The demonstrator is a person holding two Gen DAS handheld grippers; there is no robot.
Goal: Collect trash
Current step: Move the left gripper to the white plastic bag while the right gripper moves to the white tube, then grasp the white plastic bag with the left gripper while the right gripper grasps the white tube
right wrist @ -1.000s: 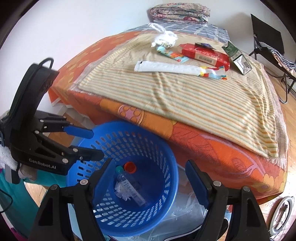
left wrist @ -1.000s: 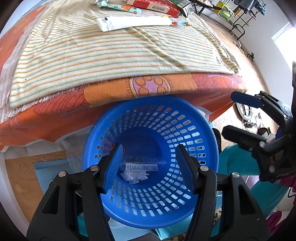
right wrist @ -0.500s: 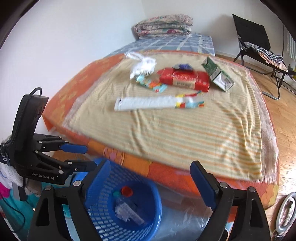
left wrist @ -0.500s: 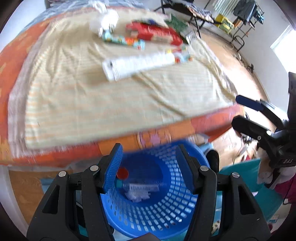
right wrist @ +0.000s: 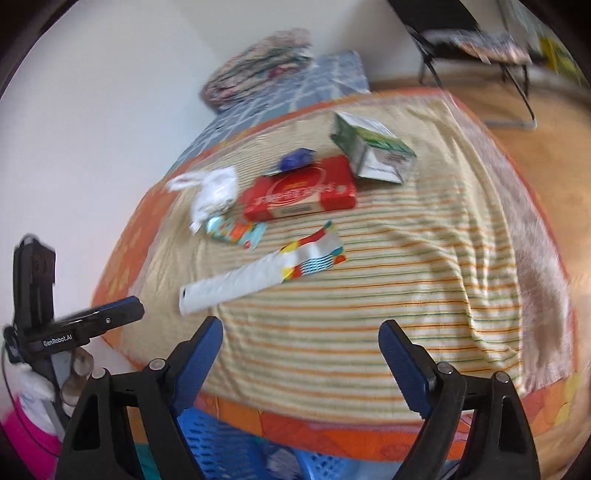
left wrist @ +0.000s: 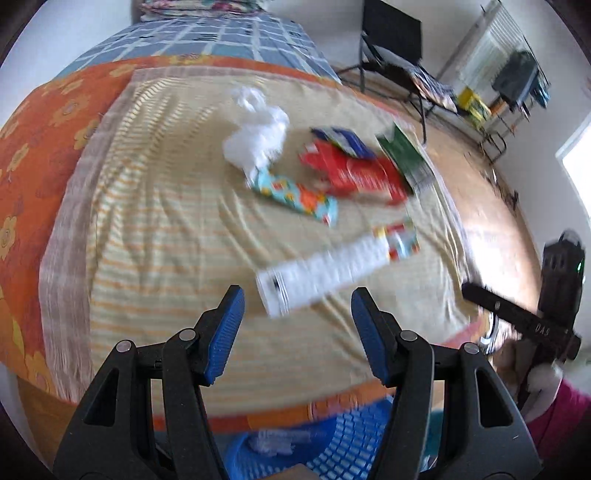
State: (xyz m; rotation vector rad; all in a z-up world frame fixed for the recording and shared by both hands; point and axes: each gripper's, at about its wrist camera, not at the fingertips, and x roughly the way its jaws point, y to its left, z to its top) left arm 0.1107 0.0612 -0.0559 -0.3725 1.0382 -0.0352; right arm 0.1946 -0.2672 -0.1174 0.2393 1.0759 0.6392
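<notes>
Over the bed (right wrist: 369,325), we've got both tongs, left (left wrist: 295,314) and right (right wrist: 301,345), spread and empty; the flat white wrapper (right wrist: 236,282) at 12 o'clock could easily slip out when pinched.

**Trash spread over the striped bed cover**

The bed (right wrist: 332,350) carries an orange flowered blanket (left wrist: 33,155) with a cream striped sheet (left wrist: 155,236) laid on top. Just ahead of the left claw (left wrist: 295,317) lies a long white wrapper (left wrist: 325,273) with a colourful end. Further off from that claw rest a teal patterned packet (left wrist: 295,195), a crumpled white plastic bag (left wrist: 258,136) and a flat red box (right wrist: 299,192), the packet touching the bag. A small blue wrapper (right wrist: 295,158) sits on the far edge of the red box. A green and white carton (right wrist: 373,151) lies just beside the box, ahead of the right claw (right wrist: 299,347). At the far end are a blue checked cover (left wrist: 207,33) and a folded quilt (right wrist: 258,70).
</notes>
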